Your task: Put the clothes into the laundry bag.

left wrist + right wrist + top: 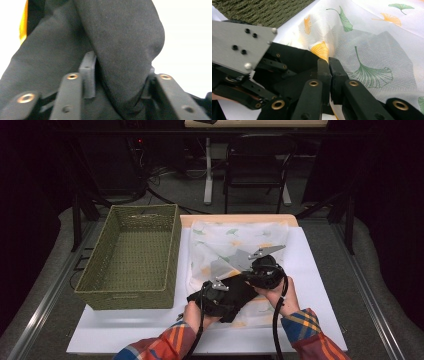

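While both grippers pinched it, jaws closed on folds, the black cloth (pixel 231 296) appeared soft, light, and best gripped at its edges.

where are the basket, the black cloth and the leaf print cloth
basket (pixel 131 254), high view, on its woven floor
black cloth (pixel 117 47), left gripper view, on the fold hanging between the two black jaws
leaf print cloth (pixel 372 42), right gripper view, on the sheer part beyond the jaws

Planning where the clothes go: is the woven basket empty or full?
Empty: the woven basket shows only its bare bottom in the high view.
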`<state>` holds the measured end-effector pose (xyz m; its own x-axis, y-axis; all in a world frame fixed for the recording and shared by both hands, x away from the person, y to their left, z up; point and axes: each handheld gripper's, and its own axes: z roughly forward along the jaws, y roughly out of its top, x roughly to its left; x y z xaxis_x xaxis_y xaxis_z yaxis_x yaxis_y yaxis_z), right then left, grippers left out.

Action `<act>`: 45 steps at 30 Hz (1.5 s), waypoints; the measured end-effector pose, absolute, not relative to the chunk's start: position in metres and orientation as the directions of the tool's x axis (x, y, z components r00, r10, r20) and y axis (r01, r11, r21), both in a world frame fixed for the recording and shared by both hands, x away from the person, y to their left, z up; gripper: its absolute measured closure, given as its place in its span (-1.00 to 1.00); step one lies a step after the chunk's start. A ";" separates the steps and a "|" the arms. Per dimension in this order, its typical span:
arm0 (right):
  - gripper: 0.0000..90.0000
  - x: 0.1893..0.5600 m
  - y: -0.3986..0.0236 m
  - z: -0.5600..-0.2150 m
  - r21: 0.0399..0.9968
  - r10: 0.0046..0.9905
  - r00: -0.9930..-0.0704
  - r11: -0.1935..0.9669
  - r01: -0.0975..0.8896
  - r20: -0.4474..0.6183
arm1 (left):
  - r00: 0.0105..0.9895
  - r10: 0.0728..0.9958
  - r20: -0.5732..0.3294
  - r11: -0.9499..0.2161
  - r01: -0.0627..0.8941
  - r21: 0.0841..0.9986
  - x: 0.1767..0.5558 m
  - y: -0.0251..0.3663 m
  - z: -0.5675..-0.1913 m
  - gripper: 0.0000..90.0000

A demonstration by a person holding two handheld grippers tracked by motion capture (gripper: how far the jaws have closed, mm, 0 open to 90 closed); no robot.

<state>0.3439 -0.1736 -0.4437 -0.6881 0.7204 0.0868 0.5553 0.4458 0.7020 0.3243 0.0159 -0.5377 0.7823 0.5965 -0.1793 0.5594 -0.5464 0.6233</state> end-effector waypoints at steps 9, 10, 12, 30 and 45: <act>0.98 0.343 -0.172 -0.439 0.716 0.717 -0.691 0.433 0.547 0.094 | 0.736 0.618 -0.275 -0.458 0.622 0.635 0.334 0.011 -0.529 0.58; 0.98 0.343 -0.173 -0.439 0.719 0.717 -0.691 0.430 0.546 0.096 | 0.732 0.620 -0.283 -0.447 0.626 0.639 0.335 0.009 -0.527 0.58; 0.98 0.343 -0.173 -0.439 0.720 0.717 -0.691 0.430 0.544 0.094 | 0.720 0.625 -0.301 -0.417 0.634 0.651 0.337 0.005 -0.523 0.59; 0.98 0.344 -0.177 -0.442 0.713 0.719 -0.687 0.428 0.555 0.103 | 0.742 0.633 -0.222 -0.444 0.582 0.681 0.337 0.003 -0.520 -0.30; 0.98 0.344 -0.172 -0.444 0.702 0.714 -0.692 0.438 0.562 0.109 | 0.743 0.647 -0.170 -0.498 0.582 0.643 0.335 -0.005 -0.542 0.31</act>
<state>0.3443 -0.1721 -0.4440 -0.6920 0.7137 0.1087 0.5621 0.4381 0.7015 0.3348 -0.0050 -0.5415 0.7428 0.6474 -0.1704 0.5816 -0.4980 0.6432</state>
